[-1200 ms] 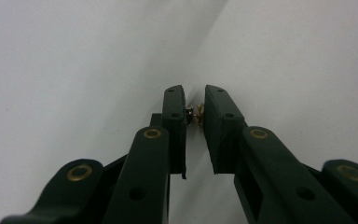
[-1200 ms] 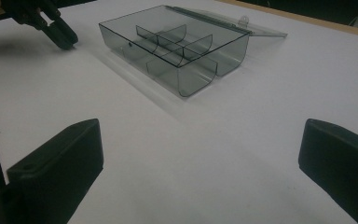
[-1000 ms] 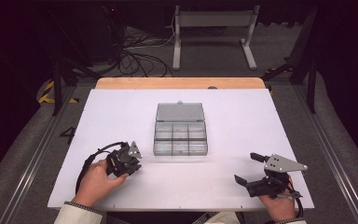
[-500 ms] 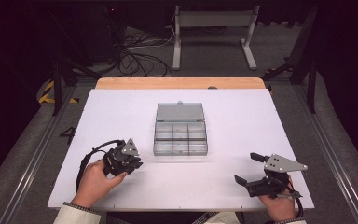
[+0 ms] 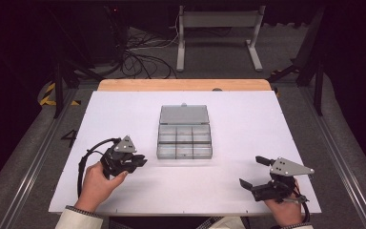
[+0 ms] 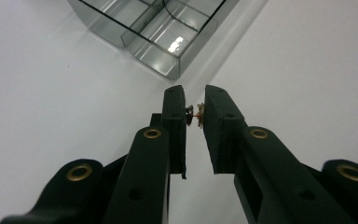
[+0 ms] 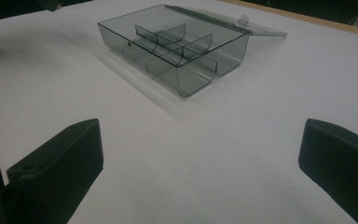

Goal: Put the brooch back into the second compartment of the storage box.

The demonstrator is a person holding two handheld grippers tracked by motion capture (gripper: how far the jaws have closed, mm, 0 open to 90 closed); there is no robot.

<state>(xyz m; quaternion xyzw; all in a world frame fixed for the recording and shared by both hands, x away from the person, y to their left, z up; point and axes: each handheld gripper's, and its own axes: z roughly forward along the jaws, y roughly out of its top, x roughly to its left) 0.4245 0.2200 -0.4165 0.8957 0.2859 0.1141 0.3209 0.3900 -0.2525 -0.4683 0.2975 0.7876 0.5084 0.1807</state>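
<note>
Tongs (image 6: 195, 116) in the left hand are clamping a tiny brass-coloured part (image 6: 194, 115) between their tips, just short of the clear compartment box (image 5: 184, 138) sitting open mid-desk (image 5: 248, 119). Right tongs (image 5: 257, 171) are resting near the desk's front edge, jaws standing wide apart, well away from the box.

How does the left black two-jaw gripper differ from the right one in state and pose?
The left black two-jaw gripper is shut on a small brass-coloured part; the right black two-jaw gripper stands wide open and empty. The left sits nearer the clear plastic compartment box; the right sits farther. Both point toward it.
</note>
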